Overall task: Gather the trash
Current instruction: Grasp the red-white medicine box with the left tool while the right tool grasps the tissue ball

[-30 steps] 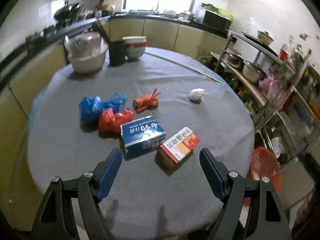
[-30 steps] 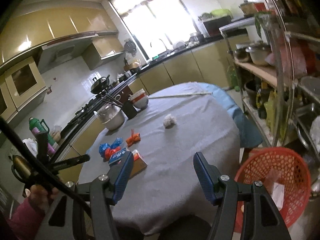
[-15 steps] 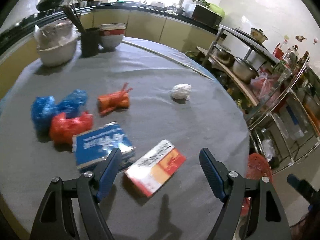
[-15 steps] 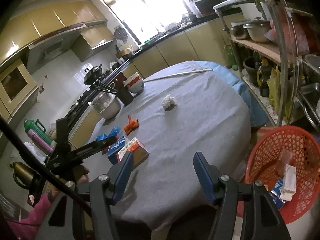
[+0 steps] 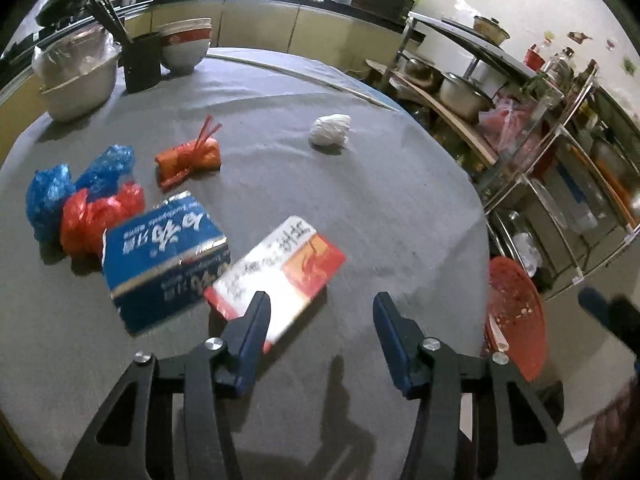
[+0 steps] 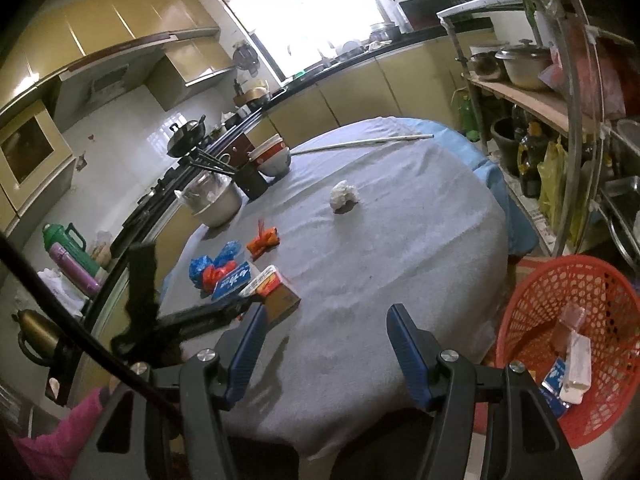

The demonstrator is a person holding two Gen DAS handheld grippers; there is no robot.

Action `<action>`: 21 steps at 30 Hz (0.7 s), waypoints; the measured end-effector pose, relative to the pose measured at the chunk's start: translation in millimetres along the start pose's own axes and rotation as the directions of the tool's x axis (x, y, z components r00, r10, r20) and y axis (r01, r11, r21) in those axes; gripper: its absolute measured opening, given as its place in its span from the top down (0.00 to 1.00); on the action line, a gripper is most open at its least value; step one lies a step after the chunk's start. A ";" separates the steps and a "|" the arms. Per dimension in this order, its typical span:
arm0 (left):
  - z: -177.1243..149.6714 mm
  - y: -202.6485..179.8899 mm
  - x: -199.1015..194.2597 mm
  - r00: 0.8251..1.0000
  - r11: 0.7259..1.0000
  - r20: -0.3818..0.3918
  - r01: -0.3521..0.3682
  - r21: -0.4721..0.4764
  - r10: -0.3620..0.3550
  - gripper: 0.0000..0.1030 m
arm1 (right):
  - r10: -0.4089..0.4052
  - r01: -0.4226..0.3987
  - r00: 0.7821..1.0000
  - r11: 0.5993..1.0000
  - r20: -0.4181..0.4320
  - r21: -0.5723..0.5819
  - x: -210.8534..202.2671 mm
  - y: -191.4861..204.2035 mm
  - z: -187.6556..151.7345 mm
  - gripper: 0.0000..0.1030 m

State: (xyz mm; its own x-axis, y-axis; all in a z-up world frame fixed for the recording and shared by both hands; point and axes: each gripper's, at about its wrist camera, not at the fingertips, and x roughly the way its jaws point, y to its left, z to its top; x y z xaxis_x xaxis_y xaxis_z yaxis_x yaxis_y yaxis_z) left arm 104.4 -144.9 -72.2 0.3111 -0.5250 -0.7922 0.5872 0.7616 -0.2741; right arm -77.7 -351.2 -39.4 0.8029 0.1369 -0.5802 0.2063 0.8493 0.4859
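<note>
Trash lies on a round grey-clothed table [image 5: 380, 200]: a red-and-white box [image 5: 280, 264], a blue box [image 5: 164, 256], red [image 5: 100, 212] and blue [image 5: 52, 188] crumpled bags, an orange bundle [image 5: 188, 158] and a white paper wad [image 5: 331, 130]. My left gripper [image 5: 320, 332] is open just above the red-and-white box's near corner. My right gripper [image 6: 322, 340] is open and empty over the table's front edge. A red mesh basket [image 6: 600, 280] on the floor to the right holds some trash. The red-and-white box [image 6: 272, 286] and the paper wad [image 6: 343, 196] also show in the right wrist view.
Bowls [image 5: 186, 46], a metal pot [image 5: 76, 76] and a black chopstick holder [image 5: 142, 62] stand at the table's far left. A long thin stick [image 6: 360, 142] lies at the far edge. Metal shelves with pots [image 5: 464, 92] stand on the right.
My left gripper has moved forward and down toward the red-and-white box, which now sits at its left finger. My right gripper has shifted slightly; the basket is more in view.
</note>
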 end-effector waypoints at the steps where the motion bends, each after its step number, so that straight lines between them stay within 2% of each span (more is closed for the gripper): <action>1: -1.0 2.0 -2.3 1.000 1.000 0.000 -0.007 -0.005 0.007 0.47 | -0.003 0.003 1.000 1.000 0.001 -0.003 1.8 -0.1 3.4 0.36; 3: 0.9 6.3 -5.7 0.999 0.999 0.023 -0.031 -0.016 0.032 0.47 | -0.014 0.014 1.000 1.000 -0.005 -0.007 10.1 -1.9 15.7 0.36; 6: 7.3 13.5 -10.5 0.996 0.998 0.067 -0.055 -0.011 0.055 0.35 | 0.004 -0.004 1.000 1.000 -0.030 0.003 30.1 -4.5 36.9 0.36; 12: 14.4 19.1 7.6 0.998 0.999 0.035 -0.051 0.011 0.051 0.35 | 0.041 -0.036 0.994 0.998 -0.098 0.057 102.5 -9.0 87.5 0.36; 14: 14.0 14.1 11.2 0.998 0.997 0.042 -0.054 0.056 0.052 0.35 | 0.055 -0.043 0.989 0.995 -0.137 0.087 133.4 -10.3 101.4 0.36; 19: 10.6 8.1 18.9 1.000 0.996 -0.007 0.026 0.086 -0.026 0.35 | 0.094 -0.064 0.976 0.986 -0.195 0.154 200.7 -11.2 127.4 0.37; 21: 8.3 4.6 21.5 0.999 0.994 -0.024 0.036 0.103 -0.034 0.37 | 0.093 -0.052 0.973 0.980 -0.212 0.190 229.1 -14.0 138.1 0.37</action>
State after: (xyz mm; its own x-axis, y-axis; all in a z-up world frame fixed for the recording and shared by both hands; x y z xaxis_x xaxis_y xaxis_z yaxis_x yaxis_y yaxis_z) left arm 120.0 -155.8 -85.9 0.2731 -0.5412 -0.7953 0.6722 0.6988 -0.2447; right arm 180.6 -402.1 -88.8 0.6819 0.3198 -0.6578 0.2666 0.7288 0.6307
